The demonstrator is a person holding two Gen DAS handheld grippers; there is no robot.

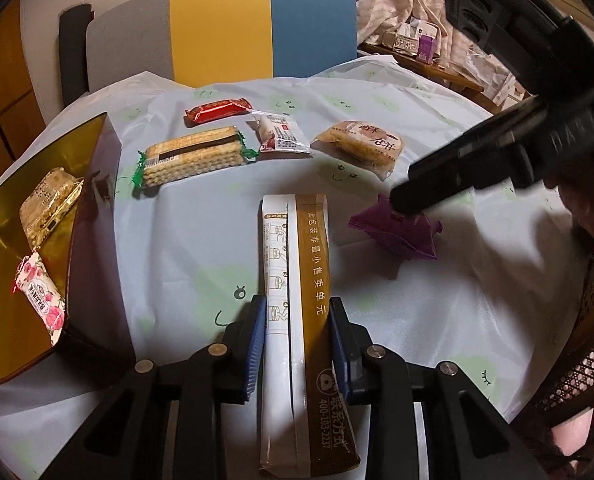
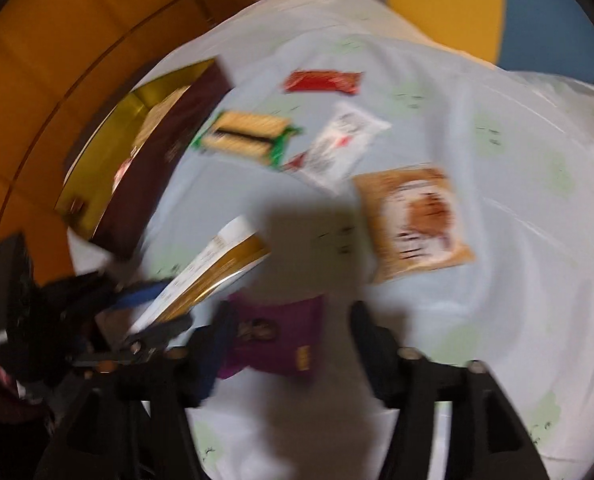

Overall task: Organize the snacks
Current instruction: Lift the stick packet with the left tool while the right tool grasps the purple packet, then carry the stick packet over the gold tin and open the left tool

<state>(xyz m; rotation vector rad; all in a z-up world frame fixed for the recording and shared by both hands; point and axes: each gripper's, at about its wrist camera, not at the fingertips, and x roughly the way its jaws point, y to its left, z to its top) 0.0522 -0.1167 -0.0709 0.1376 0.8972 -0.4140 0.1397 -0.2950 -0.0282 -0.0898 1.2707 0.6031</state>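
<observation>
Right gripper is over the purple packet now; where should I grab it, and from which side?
Come straight down on the purple packet, pinching its puffed middle across the short width. It lies flat on the tablecloth, clear of other snacks, already between the open right gripper fingers.

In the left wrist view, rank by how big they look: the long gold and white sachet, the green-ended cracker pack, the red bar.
1. gold and white sachet, though nearness to the camera inflates it.
2. cracker pack.
3. red bar.

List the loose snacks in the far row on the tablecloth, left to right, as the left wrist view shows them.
Green-ended cracker pack → red wrapped bar → white and red sachet → round cake in a clear wrapper.
</observation>
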